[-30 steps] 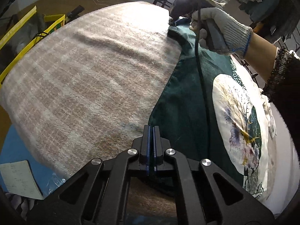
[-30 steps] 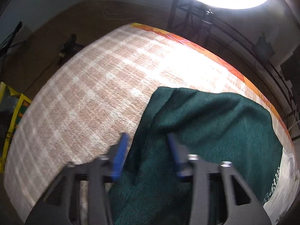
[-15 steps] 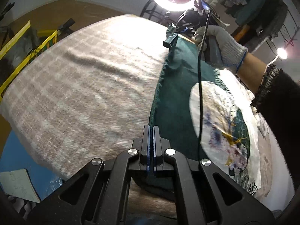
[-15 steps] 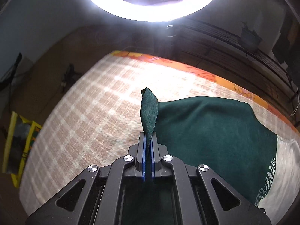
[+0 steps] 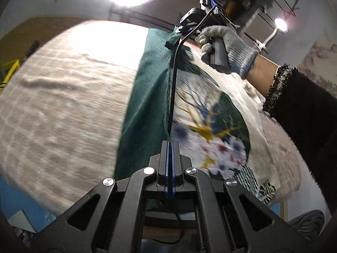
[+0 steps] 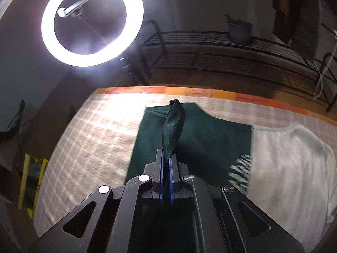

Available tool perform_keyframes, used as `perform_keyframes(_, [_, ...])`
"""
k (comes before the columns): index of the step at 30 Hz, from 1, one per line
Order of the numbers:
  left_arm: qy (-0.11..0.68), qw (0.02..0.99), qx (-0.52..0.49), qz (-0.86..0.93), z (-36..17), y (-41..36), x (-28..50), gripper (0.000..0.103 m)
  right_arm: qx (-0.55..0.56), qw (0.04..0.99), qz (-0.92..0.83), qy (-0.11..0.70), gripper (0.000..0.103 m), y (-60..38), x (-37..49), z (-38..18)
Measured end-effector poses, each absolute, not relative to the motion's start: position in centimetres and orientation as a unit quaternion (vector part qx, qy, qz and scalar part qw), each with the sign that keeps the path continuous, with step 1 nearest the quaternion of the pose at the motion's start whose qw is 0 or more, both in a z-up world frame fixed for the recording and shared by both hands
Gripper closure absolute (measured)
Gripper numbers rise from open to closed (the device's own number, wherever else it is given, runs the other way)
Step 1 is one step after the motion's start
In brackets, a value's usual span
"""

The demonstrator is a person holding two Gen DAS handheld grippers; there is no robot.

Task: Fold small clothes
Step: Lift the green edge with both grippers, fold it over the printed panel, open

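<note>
While lifted off the plaid blanket (image 5: 63,109), dark green garment (image 5: 147,105) hangs by its edge: left gripper (image 5: 169,147) jaws clamped tight on the near hem, right gripper (image 6: 166,160) jaws pinching a far corner, gloved hand (image 5: 227,44) gripping the handle.

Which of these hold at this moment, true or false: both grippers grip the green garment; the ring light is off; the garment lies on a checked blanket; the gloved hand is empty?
1. Both the left gripper and the right gripper are shut on the green garment. True.
2. The ring light is off. False: it glows brightly.
3. The garment lies on a checked blanket. True.
4. The gloved hand is empty. False: it holds the right gripper's handle.
</note>
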State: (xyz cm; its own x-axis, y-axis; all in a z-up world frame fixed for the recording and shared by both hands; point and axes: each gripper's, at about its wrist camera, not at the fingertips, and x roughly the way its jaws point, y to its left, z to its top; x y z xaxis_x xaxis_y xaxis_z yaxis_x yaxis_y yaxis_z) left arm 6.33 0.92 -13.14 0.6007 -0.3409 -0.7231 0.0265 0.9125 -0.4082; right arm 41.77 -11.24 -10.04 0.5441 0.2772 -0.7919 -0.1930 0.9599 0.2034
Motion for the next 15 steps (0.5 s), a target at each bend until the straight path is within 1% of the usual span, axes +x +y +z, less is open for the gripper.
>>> perform_keyframes(5, [0.454,0.866,-0.169,-0.128,-13.9,-2.0,6.5,0.103,0.052,0.877,0.110,0.465,0.100,-14.2,41.5,-11.5])
perform_keyframes(11, [0.472,0.849,-0.183,-0.151,-14.4,-4.2,7.1,0.103,0.041,0.878,0.102,0.466,0.100,-15.4,41.9,-12.2])
perform_keyframes(15, [0.476,0.848,-0.161,-0.167,-14.4,-6.2,7.1,0.103,0.043,0.877,0.099,0.467,0.100,-16.3,41.9,-12.3])
